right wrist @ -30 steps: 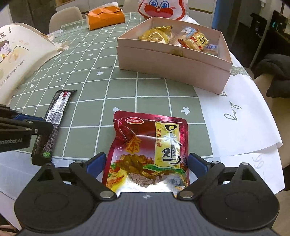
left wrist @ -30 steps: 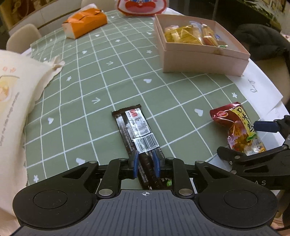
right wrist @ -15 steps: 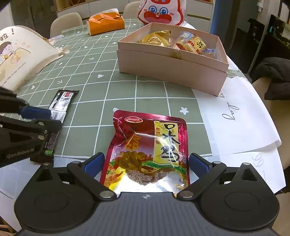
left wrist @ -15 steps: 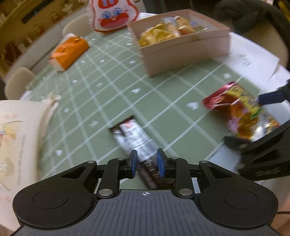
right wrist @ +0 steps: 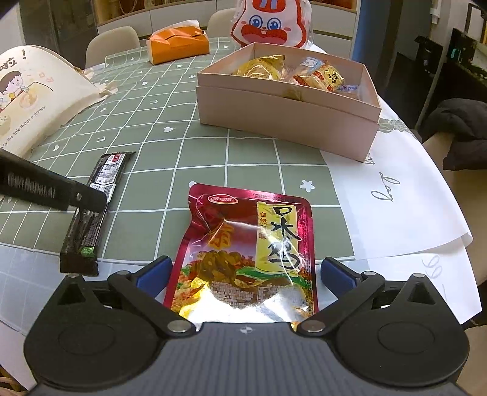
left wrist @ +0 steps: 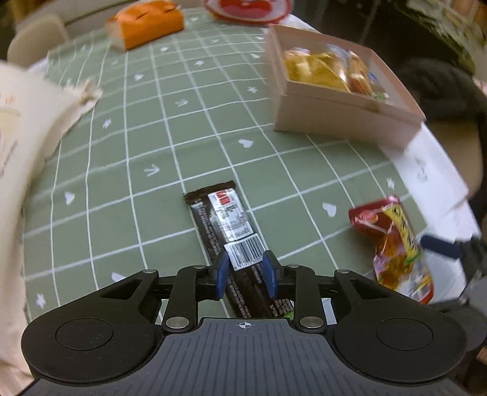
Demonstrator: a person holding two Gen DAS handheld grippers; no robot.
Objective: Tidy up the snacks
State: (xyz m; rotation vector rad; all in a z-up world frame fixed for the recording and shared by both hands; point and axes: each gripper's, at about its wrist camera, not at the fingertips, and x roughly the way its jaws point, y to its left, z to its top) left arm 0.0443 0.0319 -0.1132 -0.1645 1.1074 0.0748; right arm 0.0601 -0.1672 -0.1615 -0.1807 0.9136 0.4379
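Observation:
A dark snack bar (left wrist: pixel 225 225) lies on the green checked tablecloth. My left gripper (left wrist: pixel 245 269) is shut on its near end. The bar also shows in the right wrist view (right wrist: pixel 94 198), with the left gripper's body over it. A red foil snack pouch (right wrist: pixel 252 249) lies flat between the open fingers of my right gripper (right wrist: pixel 246 271), untouched by them. It also shows in the left wrist view (left wrist: pixel 392 243). A pink box (right wrist: pixel 286 118) holding several wrapped snacks stands farther back, also in the left wrist view (left wrist: pixel 341 121).
An orange tissue box (right wrist: pixel 178 44) and a rabbit-face bag (right wrist: pixel 271 22) stand at the table's far side. A cream cloth bag (right wrist: pixel 30 97) lies at the left. White paper sheets (right wrist: pixel 395 207) cover the right edge. Chairs stand around the table.
My left gripper has swung and tilted while holding the snack bar, and its view is blurred. My right gripper stays open around the red pouch, slightly farther forward.

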